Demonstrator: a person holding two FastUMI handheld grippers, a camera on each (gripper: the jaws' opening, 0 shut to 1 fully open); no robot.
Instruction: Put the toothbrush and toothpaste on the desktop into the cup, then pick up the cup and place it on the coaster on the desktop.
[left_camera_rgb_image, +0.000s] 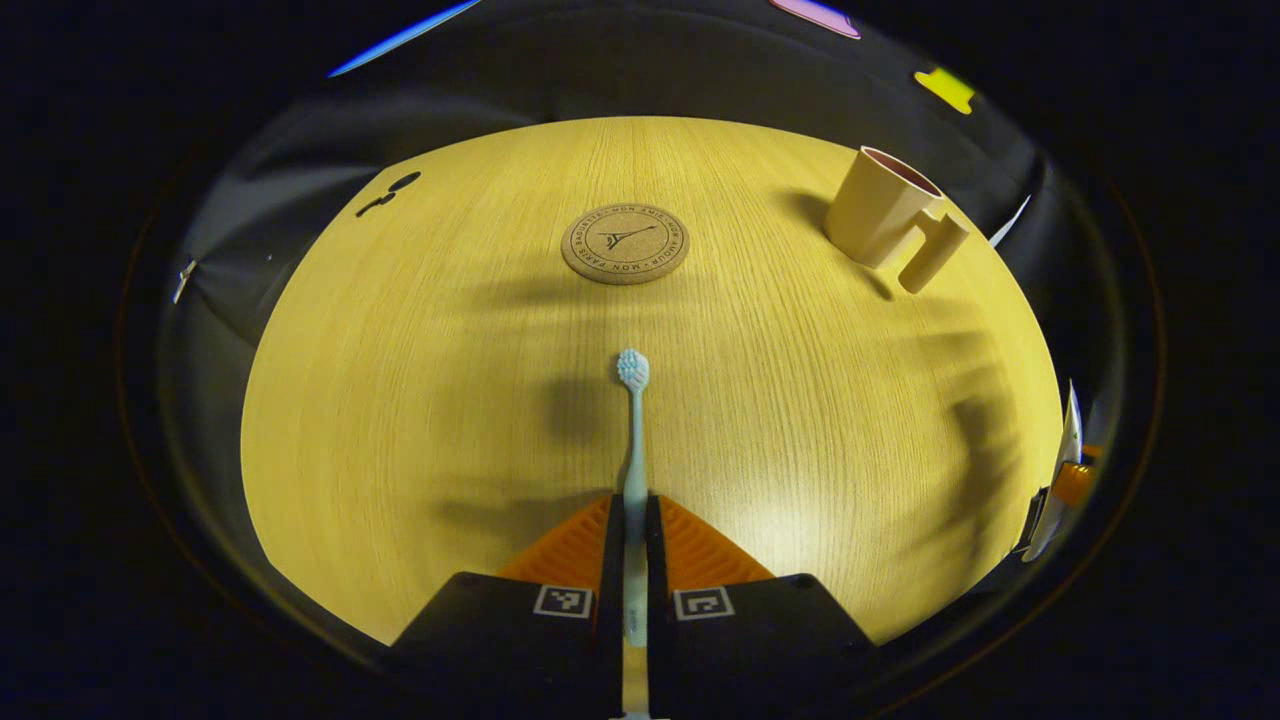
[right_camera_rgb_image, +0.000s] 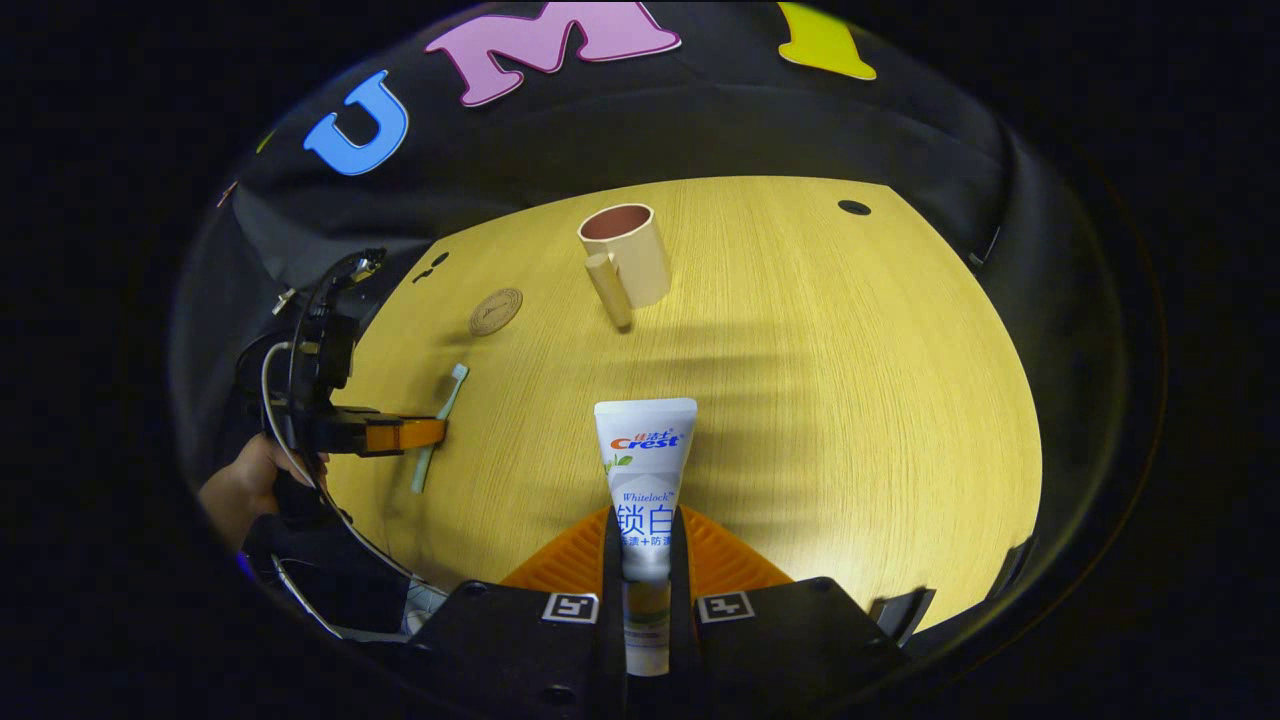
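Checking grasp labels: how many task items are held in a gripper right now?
2. The toothbrush is clamped in the left gripper; the toothpaste is clamped in the right gripper. The cup stands free on the table.

A: How's the light?

B: Warm and fairly bright on the wooden surface, dim everywhere around it. Soft, streaky shadows cross the wood in both views, and the cup casts one to its left in the left gripper view.

A: Any glare?

B: A pale sheen low on the wood near the gripper. Focus is crisp at centre; the fisheye bends the surface's edges into a dome, darkening outward.
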